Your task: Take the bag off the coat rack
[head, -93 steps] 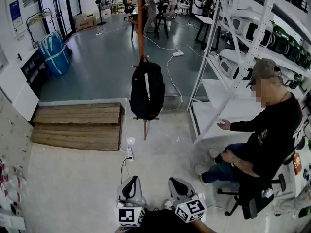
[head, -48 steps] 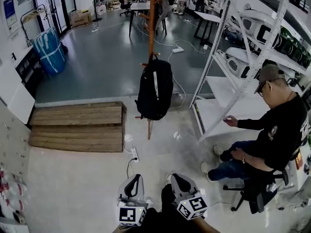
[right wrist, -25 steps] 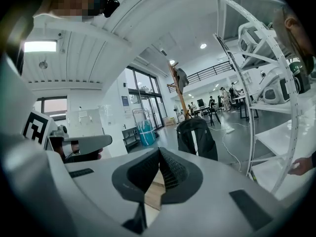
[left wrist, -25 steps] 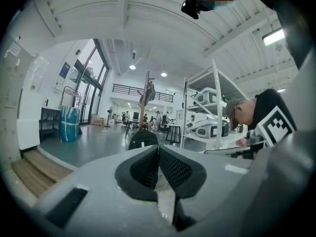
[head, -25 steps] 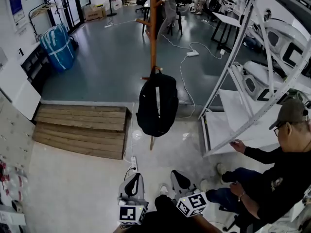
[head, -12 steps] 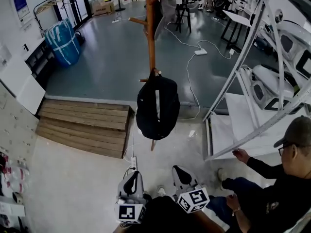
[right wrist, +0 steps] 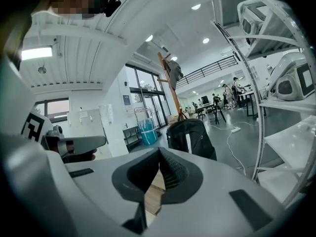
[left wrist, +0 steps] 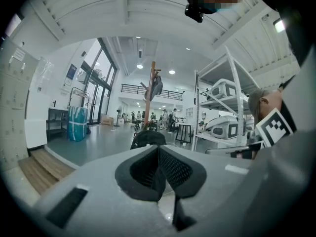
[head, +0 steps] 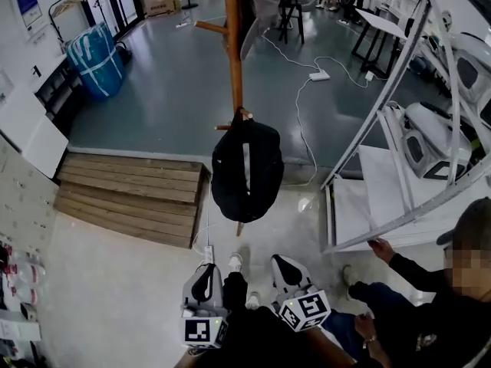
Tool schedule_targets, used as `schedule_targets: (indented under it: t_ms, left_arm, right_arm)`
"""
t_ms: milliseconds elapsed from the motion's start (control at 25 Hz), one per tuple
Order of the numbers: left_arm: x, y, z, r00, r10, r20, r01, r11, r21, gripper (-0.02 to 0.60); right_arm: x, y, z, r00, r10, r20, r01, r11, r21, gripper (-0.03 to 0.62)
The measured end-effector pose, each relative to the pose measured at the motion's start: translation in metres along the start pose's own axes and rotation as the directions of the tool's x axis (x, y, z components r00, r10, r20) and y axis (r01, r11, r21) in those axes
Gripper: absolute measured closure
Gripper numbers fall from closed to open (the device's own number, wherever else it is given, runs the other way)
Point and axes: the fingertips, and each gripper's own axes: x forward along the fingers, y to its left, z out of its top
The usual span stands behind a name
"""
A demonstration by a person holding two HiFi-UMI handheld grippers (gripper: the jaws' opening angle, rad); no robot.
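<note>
Left gripper [head: 205, 271], head view: low at the bottom edge, marker cube toward the camera, aimed at the bag and well apart from it
Right gripper [head: 285, 267], head view: just beside the left one, likewise well apart from the bag
Bag [head: 246, 171], head view: black with a white stripe down the middle, hanging by its top loop from a low peg of the coat rack [head: 233, 48], clear of the floor
Wooden platform [head: 130, 194], head view: on the floor, left of the bag
Seated person [head: 437, 313], head view: bottom right corner, beside the white shelving [head: 399, 90]
Left gripper [left wrist: 159, 151], left gripper view: pads pressed together, nothing between them; bag [left wrist: 147, 138] and coat rack [left wrist: 152, 90] straight ahead beyond the tips
Right gripper [right wrist: 159, 152], right gripper view: pads pressed together, nothing held; bag [right wrist: 190, 135] hangs on the coat rack [right wrist: 170, 88] beyond the tips, slightly right of them
</note>
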Motion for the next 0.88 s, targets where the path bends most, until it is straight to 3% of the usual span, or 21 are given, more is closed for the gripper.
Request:
schedule_targets:
  t_ms: [200,600,880]
  left_arm:
    - [0.033,0.015,-0.002,1.000,0.004,0.006,-0.004,1.000,-0.012,0.561]
    - [0.109,0.053,0.003,0.998,0.012,-0.056,-0.012,1.000,0.000,0.561]
    - [0.170,0.072,0.008,0.998,-0.050,-0.037,0.050,0.999,-0.001,0.561]
  right_arm:
    - [0.025,-0.018,0.005,1.000,-0.014,-0.006,0.014,1.000,0.006,0.582]
    - [0.093,-0.051,0.026,0.999,-0.037,-0.008,0.037,0.999,0.002,0.582]
    - [0.139,-0.076,0.040,0.997,-0.080,-0.020,0.080,0.997,0.007,0.582]
